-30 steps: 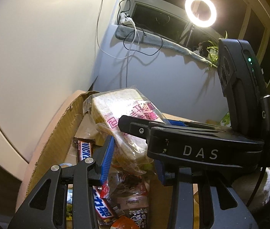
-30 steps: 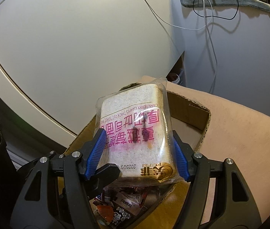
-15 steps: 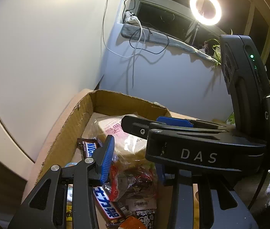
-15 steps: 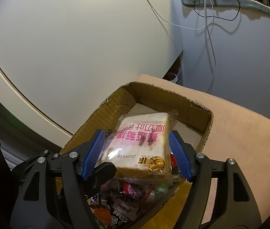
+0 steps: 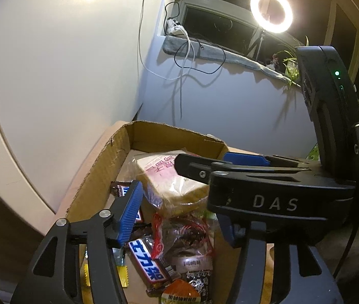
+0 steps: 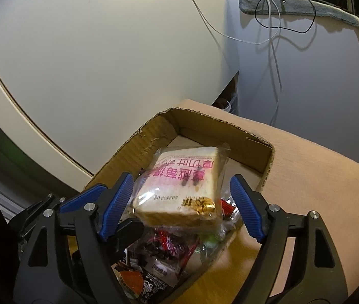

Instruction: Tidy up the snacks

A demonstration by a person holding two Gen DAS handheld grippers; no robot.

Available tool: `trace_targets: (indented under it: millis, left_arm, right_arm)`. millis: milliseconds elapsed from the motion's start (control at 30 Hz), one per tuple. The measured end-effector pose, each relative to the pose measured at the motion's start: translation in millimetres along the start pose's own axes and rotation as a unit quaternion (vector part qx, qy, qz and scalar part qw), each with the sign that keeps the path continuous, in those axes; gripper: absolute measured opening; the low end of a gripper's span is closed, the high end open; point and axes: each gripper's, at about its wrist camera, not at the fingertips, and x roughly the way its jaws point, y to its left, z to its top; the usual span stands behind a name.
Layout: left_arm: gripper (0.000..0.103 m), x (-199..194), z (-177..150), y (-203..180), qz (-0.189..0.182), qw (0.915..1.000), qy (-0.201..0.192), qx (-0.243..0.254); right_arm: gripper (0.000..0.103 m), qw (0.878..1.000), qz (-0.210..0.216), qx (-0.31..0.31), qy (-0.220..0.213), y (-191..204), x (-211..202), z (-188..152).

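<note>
A wrapped slice of thick toast (image 6: 182, 190) lies in an open cardboard box (image 6: 154, 136), propped at a tilt on a heap of smaller snacks, its printed face up and its flat bottom edge towards the near side. The right gripper (image 6: 182, 202) hangs just above it with the blue pads spread to either side of the packet. A gap shows between the right pad and the wrapper, while the left pad sits close beside the clear film without pressing it. These jaws have just been opening, and the toast rests between them, let go.

From the left wrist view, the left gripper (image 5: 179, 215) hovers over the near end of the same box, fingers apart and clamped on nothing; its jaws have also just widened. The right tool's black body crosses this view and hides the left gripper's right finger almost entirely. The toast lies just beyond its left fingertip, towards the far wall.

The box holds a mixed pile — a Snickers bar (image 5: 149, 258) lying lengthwise near to far, a clear bag with red print (image 5: 182, 230), and dark and orange packets at the near edge. The far end of the box floor is bare. By my reading, the right gripper is nearer the toast and need only lift clear.
</note>
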Motion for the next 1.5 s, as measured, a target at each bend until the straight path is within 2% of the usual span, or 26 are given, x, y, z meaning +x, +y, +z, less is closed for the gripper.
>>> trace_targets:
  millis: [133,500,600,833,1167,1400,1500]
  left_arm:
    - [0.065,-8,-5,-1,0.008,0.9999,-0.009,0.003]
    - [0.068,-33,-20,-2,0.017,0.9995,-0.024,0.008]
    - [0.069,-40,-26,-5,0.016,0.9993,-0.03,0.012]
    - [0.07,-52,-44,-16,0.02,0.9986,-0.036,0.032]
    - [0.07,-68,-57,-34,0.032,0.9962,-0.061,0.053]
    - [0.072,-66,-63,-39,0.047,0.9956,-0.062,0.053]
    - [0.077,-62,-64,-40,0.05,0.9956,-0.06,0.052]
  right_arm:
    - [0.086,1.0,-0.012,-0.009,-0.009,1,-13,-6]
    - [0.087,0.998,-0.032,-0.038,-0.037,9,-57,-37]
    - [0.091,0.998,-0.032,-0.035,-0.051,6,-74,-50]
    - [0.092,0.996,-0.029,-0.017,-0.082,-8,-109,-70]
    - [0.093,0.986,-0.11,-0.031,-0.122,-20,-137,-100]
    - [0.093,0.98,-0.143,-0.047,-0.133,-20,-142,-112]
    - [0.093,0.978,-0.153,-0.044,-0.138,-25,-143,-119]
